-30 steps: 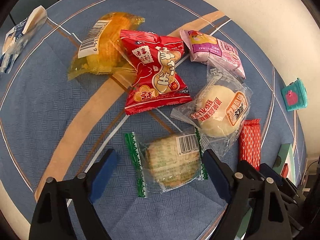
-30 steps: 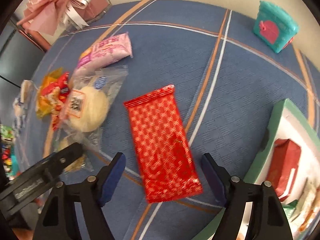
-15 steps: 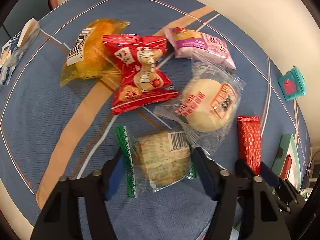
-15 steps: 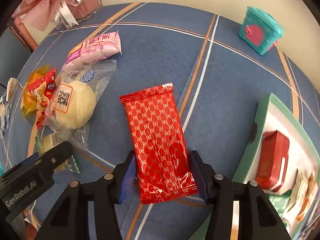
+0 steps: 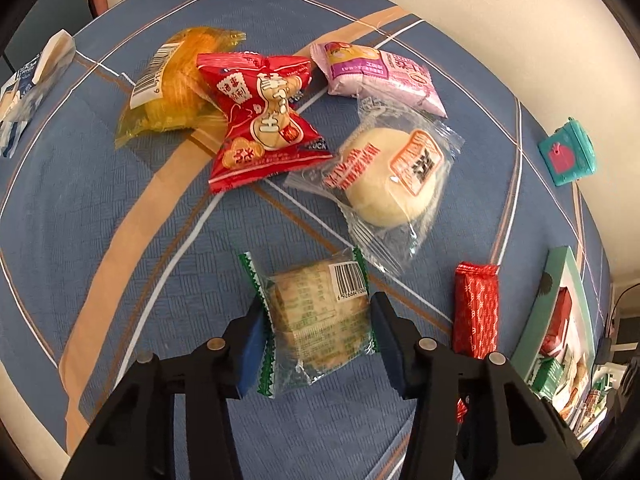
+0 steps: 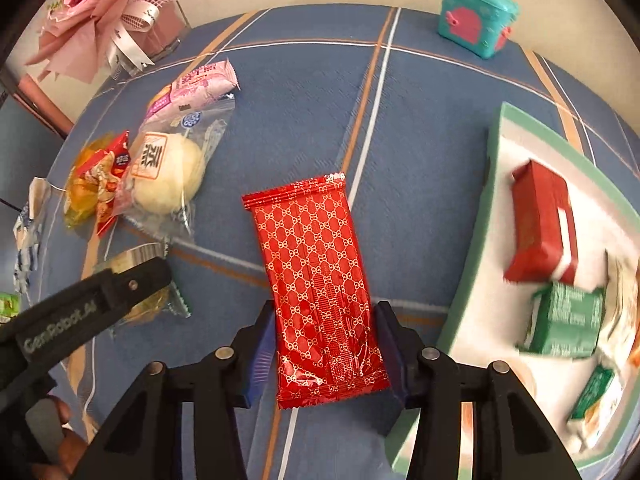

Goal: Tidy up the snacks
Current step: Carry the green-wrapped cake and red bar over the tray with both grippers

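Note:
My left gripper [image 5: 318, 326] is shut on a green-edged clear cracker pack [image 5: 316, 314], its blue pads pressing both sides. My right gripper [image 6: 326, 336] is shut on a long red patterned wafer pack [image 6: 316, 280], which also shows in the left wrist view [image 5: 476, 308]. Both packs are on or just above the blue tablecloth [image 5: 100, 200]. A green-rimmed white tray [image 6: 486, 216] with a red box [image 6: 540, 220] and green packs [image 6: 568, 320] lies right of the red pack.
Behind lie a clear-wrapped bun [image 5: 394, 176], a red snack bag [image 5: 264, 120], a yellow cake pack [image 5: 172, 84] and a pink pack [image 5: 380, 72]. A teal toy box [image 6: 476, 16] and a pink bouquet vase [image 6: 116, 16] stand at the back. A blue-white wrapper [image 5: 28, 88] lies far left.
Both grippers moved forward and closed: the left jaws narrowed onto the cracker pack, the right jaws onto the red wafer pack. The tray came further into the right view.

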Demonstrator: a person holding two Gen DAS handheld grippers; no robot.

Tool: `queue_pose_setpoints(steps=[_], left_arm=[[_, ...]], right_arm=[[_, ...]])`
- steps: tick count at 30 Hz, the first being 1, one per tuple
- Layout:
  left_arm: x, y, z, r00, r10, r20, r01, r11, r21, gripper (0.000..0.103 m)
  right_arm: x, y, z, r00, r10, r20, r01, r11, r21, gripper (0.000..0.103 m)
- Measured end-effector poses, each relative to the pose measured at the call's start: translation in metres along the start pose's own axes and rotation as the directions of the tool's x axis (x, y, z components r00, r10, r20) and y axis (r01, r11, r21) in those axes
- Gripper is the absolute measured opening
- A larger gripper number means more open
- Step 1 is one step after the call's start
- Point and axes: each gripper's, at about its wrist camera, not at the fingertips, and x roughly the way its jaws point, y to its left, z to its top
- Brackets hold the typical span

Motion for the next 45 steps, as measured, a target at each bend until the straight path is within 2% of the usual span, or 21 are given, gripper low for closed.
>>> queue_pose_setpoints(steps=[12,15,23,26,28,36,40,45], left_arm=[[-0.039,-0.002,-0.022,0.997,-0.013,0.080,0.013,1.000,0.011,0.051],[-0.050,-0.003,-0.025,0.994,-0.014,0.106,0.013,1.000,0.012,0.051],[-0.083,-0.007,-0.026,0.982,-0.008,0.190,0.006,1.000,0.010,0.051],[-0.111,-0.009,-0.027,0.976,-0.008,0.217,0.004,1.000,0.019,0.051],[-0.116,-0.014,-0.027,0.974,-0.006,0.228,0.000,1.000,0.026,0.051],[-0.112,-0.035,-0.027,0.971,-0.006,0.239,-0.008,0.998,0.059,0.051],[-0.109,-0.059,-0.036,0.973,-0.025,0.231,0.002,0.995,0.102,0.051],[-0.102,-0.098,-0.053,0.977,-0.063,0.204,0.025,0.983,0.183,0.051]], right_arm=[[-0.040,-0.004,-0.015,0.997,0.040,0.066,-0.040,0.999,0.009,0.047],[-0.054,-0.005,-0.008,0.994,0.063,0.087,-0.065,0.998,0.018,0.047],[-0.089,-0.010,-0.003,0.978,0.107,0.180,-0.113,0.993,0.024,0.047],[-0.092,-0.013,0.001,0.973,0.124,0.196,-0.134,0.990,0.039,0.047],[-0.095,-0.017,0.003,0.972,0.131,0.198,-0.143,0.988,0.051,0.047],[-0.104,-0.043,0.006,0.967,0.134,0.215,-0.163,0.979,0.122,0.047],[-0.109,-0.064,0.005,0.962,0.146,0.230,-0.187,0.968,0.166,0.047],[-0.115,-0.100,0.002,0.964,0.115,0.239,-0.175,0.952,0.250,0.047]])
